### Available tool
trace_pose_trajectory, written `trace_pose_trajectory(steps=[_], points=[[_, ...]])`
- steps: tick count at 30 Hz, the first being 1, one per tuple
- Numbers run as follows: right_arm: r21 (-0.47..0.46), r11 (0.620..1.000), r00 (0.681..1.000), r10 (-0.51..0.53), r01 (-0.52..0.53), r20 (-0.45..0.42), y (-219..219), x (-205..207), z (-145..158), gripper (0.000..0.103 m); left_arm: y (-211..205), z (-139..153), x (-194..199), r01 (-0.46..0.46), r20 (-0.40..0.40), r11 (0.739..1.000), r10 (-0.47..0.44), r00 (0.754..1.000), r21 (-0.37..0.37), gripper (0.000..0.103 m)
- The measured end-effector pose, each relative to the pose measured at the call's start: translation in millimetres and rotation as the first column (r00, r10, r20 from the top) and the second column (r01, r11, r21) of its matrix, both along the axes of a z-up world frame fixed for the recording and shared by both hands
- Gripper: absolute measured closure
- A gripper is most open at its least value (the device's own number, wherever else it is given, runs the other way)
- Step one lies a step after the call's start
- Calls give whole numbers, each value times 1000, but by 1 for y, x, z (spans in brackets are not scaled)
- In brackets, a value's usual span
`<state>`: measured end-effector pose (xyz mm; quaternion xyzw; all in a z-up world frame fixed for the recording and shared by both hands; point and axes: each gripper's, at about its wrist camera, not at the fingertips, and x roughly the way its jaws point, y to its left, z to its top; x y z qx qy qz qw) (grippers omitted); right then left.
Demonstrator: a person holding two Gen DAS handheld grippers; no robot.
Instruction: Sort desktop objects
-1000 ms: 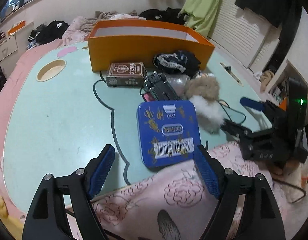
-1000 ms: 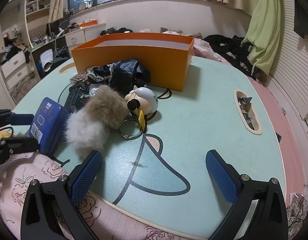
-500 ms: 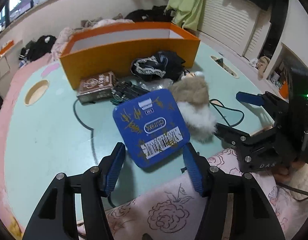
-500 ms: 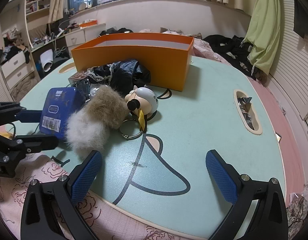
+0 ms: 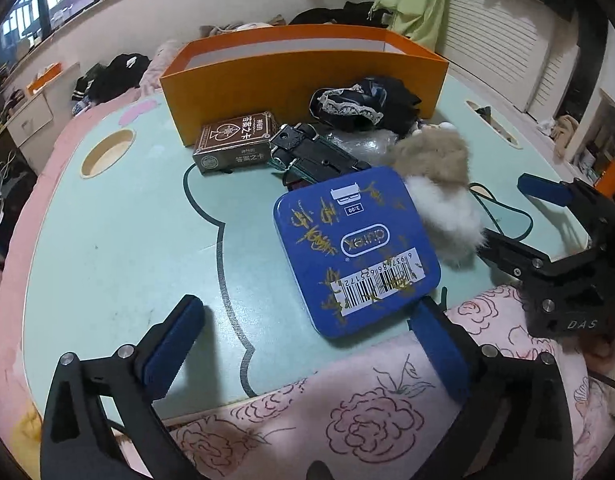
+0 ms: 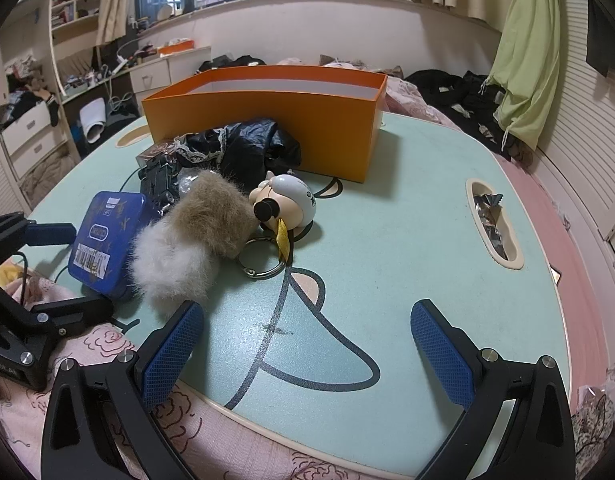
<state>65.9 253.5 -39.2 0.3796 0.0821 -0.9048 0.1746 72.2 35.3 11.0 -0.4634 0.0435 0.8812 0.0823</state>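
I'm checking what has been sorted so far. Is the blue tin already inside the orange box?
No, the blue tin lies flat on the table, well in front of the orange box.

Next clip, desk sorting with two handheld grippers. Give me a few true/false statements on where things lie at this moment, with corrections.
1. The blue tin lies flat on the table, lid up. True.
2. The left gripper is clamped on the tin. False: its jaws are opening, one pad near the tin's corner, not squeezing it.
3. The orange box already holds the brown card box. False: the card box lies on the table in front of it.
4. The fluffy brown-and-white pompom lies between the tin and the cartoon figure keychain. True.
5. The right gripper holds the keychain. False: it is open over bare table with nothing between its pads.
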Motion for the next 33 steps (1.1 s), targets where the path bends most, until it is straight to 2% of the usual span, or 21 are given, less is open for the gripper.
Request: trace_pose_trajectory(steps=[9, 12, 14, 17, 19, 20, 21, 22, 23, 24, 27, 29, 33], points=[[-3, 1000, 1000, -6, 6, 3, 3, 1, 0, 0, -2, -1, 1, 3, -1, 1000, -3, 1000, 1, 0], [-35, 999, 1000, 7, -6, 17, 12, -1, 3, 0, -3, -1, 1, 4, -1, 1000, -4, 1000, 1, 0], [-68, 998, 1000, 10, -8, 23, 21, -3, 10, 0, -3, -1, 1, 4, -2, 1000, -4, 1000, 1, 0], [-88, 996, 1000, -4, 3, -16, 27, -9, 37, 1, -3, -1, 1, 5, -1, 1000, -5, 1000, 1, 0], [-113, 993, 999, -27, 23, -34, 29, -21, 59, 8, -3, -2, 1, 9, 0, 1000, -9, 1000, 0, 0], [-125, 992, 999, -28, 24, -26, 28, -29, 70, 17, -3, -2, 0, 11, 0, 1000, -11, 1000, 0, 0], [-133, 991, 1000, -24, 24, 3, 25, -45, 83, 31, -3, -2, 0, 12, -1, 1000, -12, 1000, -1, 0], [-132, 991, 999, -20, 24, 30, 20, -57, 92, 39, -3, -2, 0, 13, -1, 1000, -13, 1000, -1, 0], [-124, 992, 998, -17, 25, 65, 15, -71, 100, 55, -3, -2, 0, 13, -2, 1000, -13, 1000, -1, 0], [-106, 994, 991, -18, 32, 129, 6, -93, 108, 67, -4, -1, -1, 14, -3, 1000, -14, 1000, 0, 0], [-66, 997, 964, -17, 36, 266, -18, -140, 115, 78, -4, -1, -1, 16, -5, 1000, -16, 1000, 3, 0], [-29, 999, 945, -29, 40, 327, -30, -162, 111, 78, -4, -1, -2, 17, -6, 1000, -17, 1000, 4, 0], [126, 989, 908, -119, 73, 402, -55, -195, 87, 78, -5, -2, -2, 22, -11, 1000, -22, 1000, 7, 0]])
